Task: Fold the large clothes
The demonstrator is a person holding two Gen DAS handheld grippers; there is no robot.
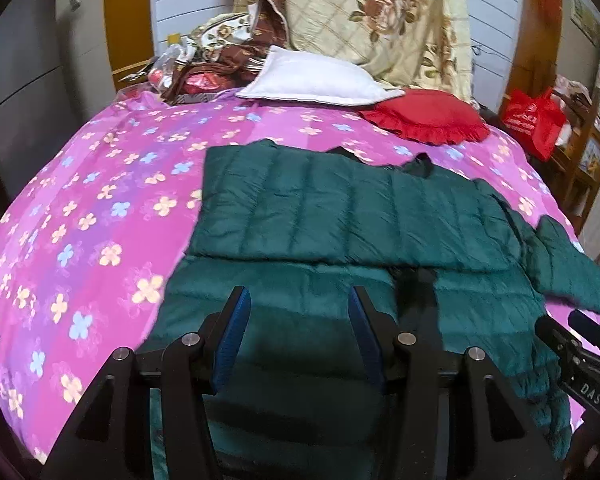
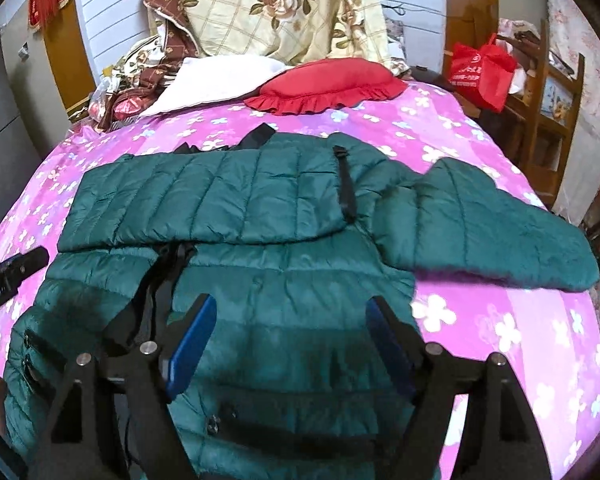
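A dark green quilted puffer jacket [image 1: 340, 216] lies spread on a bed with a pink flowered cover [image 1: 100, 208]. Its far half is folded over the near half, and one sleeve [image 2: 492, 232] sticks out to the right. My left gripper [image 1: 300, 300] is open and empty, just above the jacket's near left part. My right gripper [image 2: 290, 308] is open and empty above the jacket's [image 2: 228, 196] near middle. The right gripper's tip [image 1: 580, 340] shows at the right edge of the left wrist view. The left gripper's tip [image 2: 16, 268] shows at the left edge of the right wrist view.
A white pillow [image 1: 312, 80], a red frilled cushion [image 1: 428, 116] and a heap of flowered quilts [image 1: 380, 12] lie at the head of the bed. A red bag [image 1: 534, 120] and wooden shelves [image 2: 552, 92] stand on the right. A grey cabinet [image 1: 20, 80] stands left.
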